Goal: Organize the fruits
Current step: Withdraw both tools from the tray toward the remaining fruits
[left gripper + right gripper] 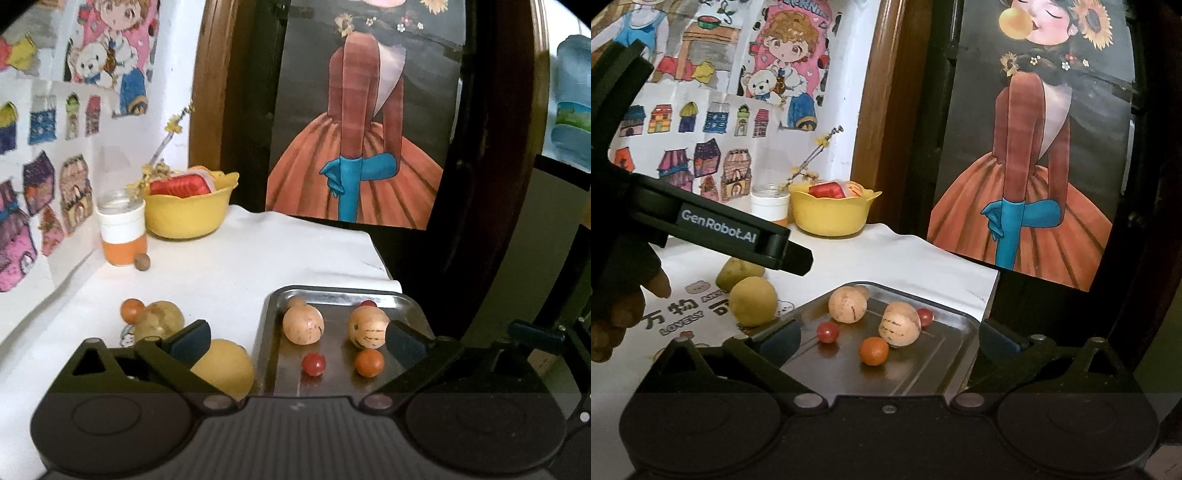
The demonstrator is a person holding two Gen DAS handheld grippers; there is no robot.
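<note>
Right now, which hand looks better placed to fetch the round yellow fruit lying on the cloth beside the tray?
Probably the left: its open tongs sit right behind the yellow fruit, left of the tray. The right tongs face the tray.

left hand-held gripper (798, 258): black, white "GenRobot.AI" | right hand-held gripper (886, 338): black, blue pads

A white-covered counter (229, 258) holding a tray, fruit and containers.
A metal tray (273, 332) sits at the right edge; two yellow-green fruits (225, 363) and a small orange one (131, 309) lie left of it; a yellow bowl (188, 218), jar (120, 229) and nut (142, 262) stand behind.
</note>
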